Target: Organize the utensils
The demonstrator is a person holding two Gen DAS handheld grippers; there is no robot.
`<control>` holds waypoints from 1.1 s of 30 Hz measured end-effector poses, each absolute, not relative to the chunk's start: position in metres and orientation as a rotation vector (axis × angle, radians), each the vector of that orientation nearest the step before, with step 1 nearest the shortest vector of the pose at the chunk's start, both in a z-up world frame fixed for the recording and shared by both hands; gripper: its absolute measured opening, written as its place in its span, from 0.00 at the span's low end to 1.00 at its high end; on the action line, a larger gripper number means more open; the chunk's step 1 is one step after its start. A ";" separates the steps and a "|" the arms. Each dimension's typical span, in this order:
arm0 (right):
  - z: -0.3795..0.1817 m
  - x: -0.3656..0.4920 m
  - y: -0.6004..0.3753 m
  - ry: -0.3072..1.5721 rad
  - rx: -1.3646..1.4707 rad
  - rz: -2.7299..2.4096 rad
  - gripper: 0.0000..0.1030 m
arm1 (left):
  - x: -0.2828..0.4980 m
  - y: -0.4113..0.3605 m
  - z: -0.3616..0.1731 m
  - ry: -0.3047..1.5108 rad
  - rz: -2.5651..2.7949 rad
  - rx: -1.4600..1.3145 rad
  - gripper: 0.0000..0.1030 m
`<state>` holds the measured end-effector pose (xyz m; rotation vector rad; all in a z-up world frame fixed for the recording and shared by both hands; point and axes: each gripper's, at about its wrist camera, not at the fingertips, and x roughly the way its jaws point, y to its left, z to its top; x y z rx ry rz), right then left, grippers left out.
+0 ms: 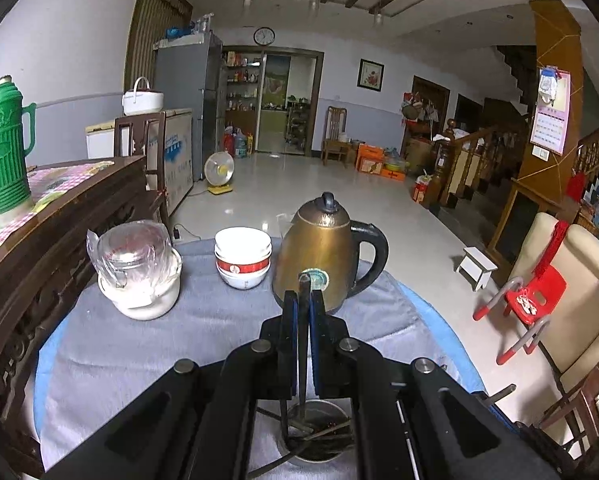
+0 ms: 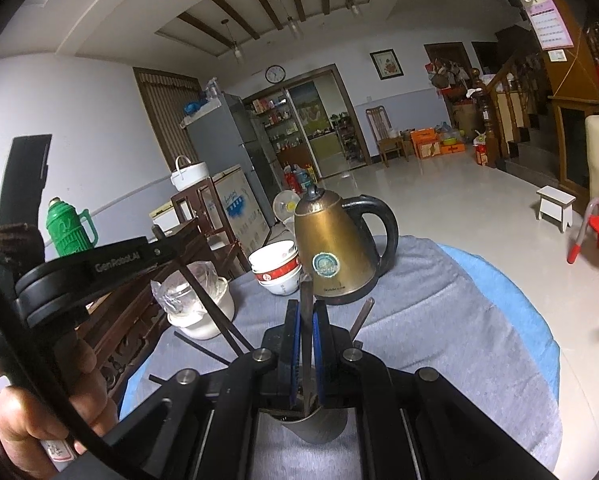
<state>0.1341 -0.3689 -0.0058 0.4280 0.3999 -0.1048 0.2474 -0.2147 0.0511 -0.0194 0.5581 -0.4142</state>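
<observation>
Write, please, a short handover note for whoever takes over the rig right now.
Left gripper: jaws shut on a dark chopstick, its lower end down in the metal cup.
Right gripper: jaws shut on a second chopstick, upright over the same cup.
Done: a few utensils already sit in the cup.
Left: probably lower and release both chopsticks into it.

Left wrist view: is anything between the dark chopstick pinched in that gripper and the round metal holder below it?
Nothing visible. The left gripper is shut on a dark chopstick that runs straight down into the open mouth of the round metal holder, which already contains a few other utensils.
</observation>
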 end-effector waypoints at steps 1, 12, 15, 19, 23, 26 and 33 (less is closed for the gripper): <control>-0.007 0.135 -0.369 0.407 0.431 -0.104 0.06 | 0.247 -0.214 0.050 0.561 -0.415 -0.016 0.05; -0.022 0.143 -0.376 0.487 0.508 -0.051 0.08 | 0.229 -0.207 0.049 0.595 -0.442 0.093 0.29; -0.024 0.141 -0.379 0.506 0.546 -0.029 0.09 | 0.216 -0.191 0.056 0.557 -0.405 0.120 0.65; -0.026 0.133 -0.382 0.506 0.598 0.010 0.24 | 0.196 -0.168 0.061 0.506 -0.362 0.193 0.74; -0.021 0.111 -0.378 0.439 0.605 0.014 0.72 | 0.176 -0.143 0.061 0.456 -0.287 0.269 0.90; -0.015 0.098 -0.371 0.424 0.570 0.013 0.71 | 0.159 -0.122 0.055 0.434 -0.233 0.305 0.96; 0.001 0.070 -0.334 0.448 0.464 -0.017 0.71 | 0.136 -0.079 0.038 0.512 -0.156 0.273 0.97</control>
